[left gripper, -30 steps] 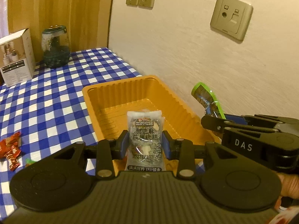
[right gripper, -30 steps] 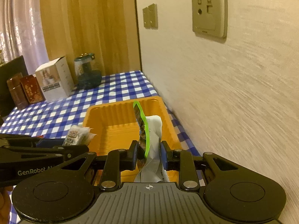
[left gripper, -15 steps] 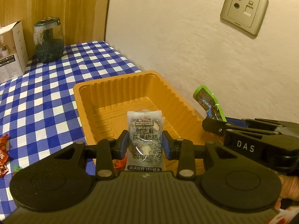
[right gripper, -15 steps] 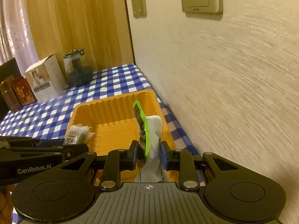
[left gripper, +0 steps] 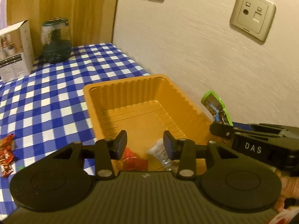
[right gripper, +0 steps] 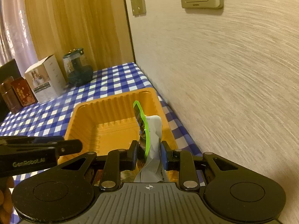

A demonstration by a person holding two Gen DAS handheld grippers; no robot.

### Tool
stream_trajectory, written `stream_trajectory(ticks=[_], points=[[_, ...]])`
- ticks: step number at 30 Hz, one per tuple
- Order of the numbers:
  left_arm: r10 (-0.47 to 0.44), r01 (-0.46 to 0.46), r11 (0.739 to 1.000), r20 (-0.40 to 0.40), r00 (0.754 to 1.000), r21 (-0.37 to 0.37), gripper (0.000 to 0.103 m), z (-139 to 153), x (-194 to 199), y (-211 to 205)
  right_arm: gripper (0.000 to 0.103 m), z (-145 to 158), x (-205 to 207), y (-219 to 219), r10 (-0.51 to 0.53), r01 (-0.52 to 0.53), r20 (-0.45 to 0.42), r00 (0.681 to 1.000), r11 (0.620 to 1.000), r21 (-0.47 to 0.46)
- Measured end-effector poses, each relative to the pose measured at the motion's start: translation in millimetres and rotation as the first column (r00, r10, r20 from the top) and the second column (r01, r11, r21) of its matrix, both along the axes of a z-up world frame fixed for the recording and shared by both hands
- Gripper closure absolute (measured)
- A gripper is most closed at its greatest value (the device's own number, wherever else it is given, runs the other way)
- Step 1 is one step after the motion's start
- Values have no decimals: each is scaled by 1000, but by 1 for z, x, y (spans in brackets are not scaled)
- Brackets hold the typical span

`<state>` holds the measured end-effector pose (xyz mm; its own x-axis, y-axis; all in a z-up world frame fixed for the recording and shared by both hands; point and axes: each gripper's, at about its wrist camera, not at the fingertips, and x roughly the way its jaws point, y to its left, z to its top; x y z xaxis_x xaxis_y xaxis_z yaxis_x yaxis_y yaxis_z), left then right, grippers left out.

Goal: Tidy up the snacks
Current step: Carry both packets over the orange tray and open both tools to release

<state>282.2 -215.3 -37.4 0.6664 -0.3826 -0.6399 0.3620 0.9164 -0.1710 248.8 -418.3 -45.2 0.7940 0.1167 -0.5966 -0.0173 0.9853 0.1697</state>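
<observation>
Orange tray [left gripper: 130,97] sits on the checked bench [left gripper: 56,97] against the wall, holding a clear packet [left gripper: 158,152] and a red packet [left gripper: 134,161] at its near end. Left hand-held gripper [left gripper: 144,143] is opening above them, nothing between its pads. Right hand-held gripper [right gripper: 148,154] pinches a green-edged packet [right gripper: 143,128] over the tray. A jar [left gripper: 56,41] and box [left gripper: 15,50] stand well behind; red wrappers [left gripper: 6,152] lie left.

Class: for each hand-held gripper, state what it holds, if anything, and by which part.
Right hand-held gripper: shut on the green-edged packet, pinched near its lower end. Left hand-held gripper: holds nothing; its jaws are opening, and the clear packet lies below in the tray.
</observation>
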Motion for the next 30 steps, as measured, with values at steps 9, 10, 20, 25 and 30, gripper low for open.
stream_trajectory(ticks=[9,10,20,25,30], points=[[16,-16,1000,-9,1000,20,65,-3,-8,12,77,3,6,15,31,-31,-6,1000,1000,5],[18,-18,1000,-11,1000,19,65,-3,-8,13,77,3,7,16,32,-32,-7,999,999,5],[23,-23,1000,-12,1000,13,63,-4,-7,16,77,-2,13,21,32,-32,-10,999,999,10],[33,-33,999,-14,999,15,62,-6,-8,21,59,-5,16,13,19,-17,-16,1000,996,85],[42,-43,998,19,999,42,59,-2,-21,32,50,2,5,4,-12,12,3,1000,994,104]])
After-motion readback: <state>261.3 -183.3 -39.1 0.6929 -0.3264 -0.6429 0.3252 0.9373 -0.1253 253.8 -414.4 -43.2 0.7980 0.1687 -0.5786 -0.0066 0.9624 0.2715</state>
